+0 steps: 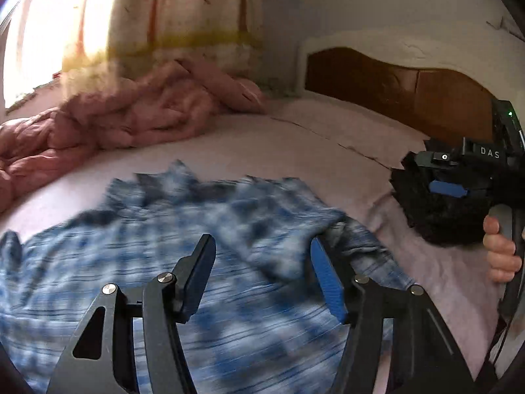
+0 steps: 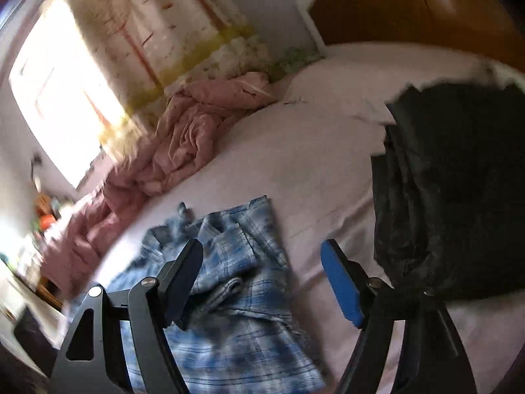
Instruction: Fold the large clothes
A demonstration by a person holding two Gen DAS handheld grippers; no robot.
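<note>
so the plaid shirt [image 1: 164, 246] is lying rumpled on the bed [image 1: 295, 144], barely folded; left gripper [image 1: 262, 262] and right gripper [image 2: 262, 262] are hovering wide apart, holding nothing.

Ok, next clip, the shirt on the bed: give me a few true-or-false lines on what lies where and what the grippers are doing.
1. The blue plaid shirt lies on the bed sheet. True.
2. The left gripper is clamped on the shirt's sleeve. False: its jaws stand apart above the shirt, with no cloth pinched.
3. A dark garment lies on the bed to the right of the shirt. True.
4. The pink blanket is folded into a neat square. False: it lies crumpled along the far side of the bed.
5. The right gripper holds the dark garment. False: its jaws are open and empty.
</note>
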